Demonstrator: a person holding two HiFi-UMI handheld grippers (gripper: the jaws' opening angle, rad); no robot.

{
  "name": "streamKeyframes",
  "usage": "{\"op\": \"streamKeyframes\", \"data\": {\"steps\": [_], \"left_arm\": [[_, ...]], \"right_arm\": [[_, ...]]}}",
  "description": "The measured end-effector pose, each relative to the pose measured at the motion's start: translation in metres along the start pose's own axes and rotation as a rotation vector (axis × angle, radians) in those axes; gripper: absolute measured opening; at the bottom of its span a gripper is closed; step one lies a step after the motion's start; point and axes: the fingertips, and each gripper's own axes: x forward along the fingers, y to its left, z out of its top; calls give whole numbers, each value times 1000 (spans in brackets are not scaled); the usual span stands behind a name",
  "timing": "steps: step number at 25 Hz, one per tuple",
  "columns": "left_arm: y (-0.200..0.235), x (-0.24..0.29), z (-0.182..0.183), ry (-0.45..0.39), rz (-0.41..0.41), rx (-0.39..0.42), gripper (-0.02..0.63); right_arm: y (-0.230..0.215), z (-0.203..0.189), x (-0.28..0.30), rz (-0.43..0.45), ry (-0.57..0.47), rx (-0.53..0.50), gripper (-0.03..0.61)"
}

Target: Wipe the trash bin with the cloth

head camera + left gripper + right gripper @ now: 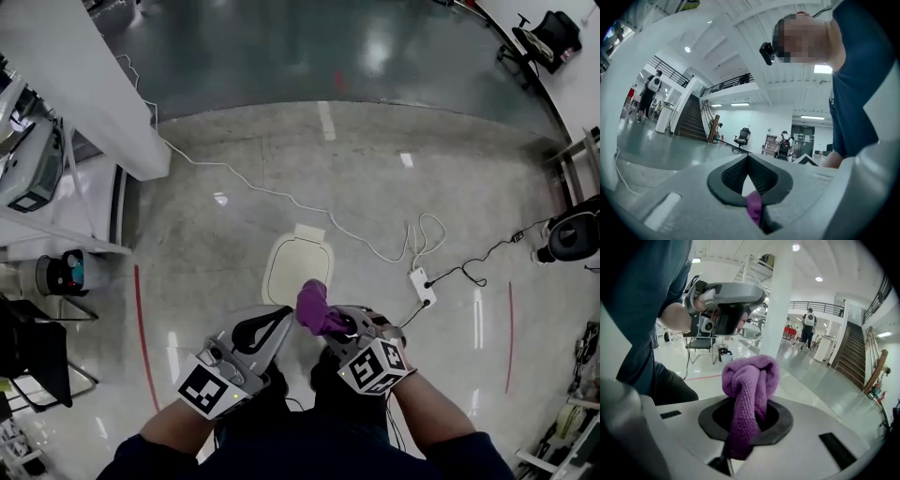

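Glossy floor (234, 234), white trash bin (298, 264) beneath; right tongs (746, 422) clamped on purple cloth (749, 380); left tongs (750, 182) pinch its edge.

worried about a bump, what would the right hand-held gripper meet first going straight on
Likely the white pillar, well beyond the cloth it holds; the left hand-held gripper sits just off that line. Depth is unclear.
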Motion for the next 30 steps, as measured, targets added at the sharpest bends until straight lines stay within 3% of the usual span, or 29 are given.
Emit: {"op": "streamKeyframes", "data": {"steps": [8, 16, 21, 26, 30], "left_arm": [[-60, -37, 153, -35, 16, 19, -2], [-118, -69, 244, -66, 79, 36, -2], [-146, -82, 268, -84, 112, 5, -2], [-165, -84, 262, -78, 97, 29, -2], [-176, -79, 261, -80, 72, -8, -2]], "right_arm": [[2, 120, -99, 3, -41, 46, 67], [2, 200, -181, -16, -146, 104, 67], [8, 226, -216, 7, -201, 145, 67], [14, 225, -235, 13, -226, 166, 67], [15, 226, -242, 20, -255, 232, 67]]}}
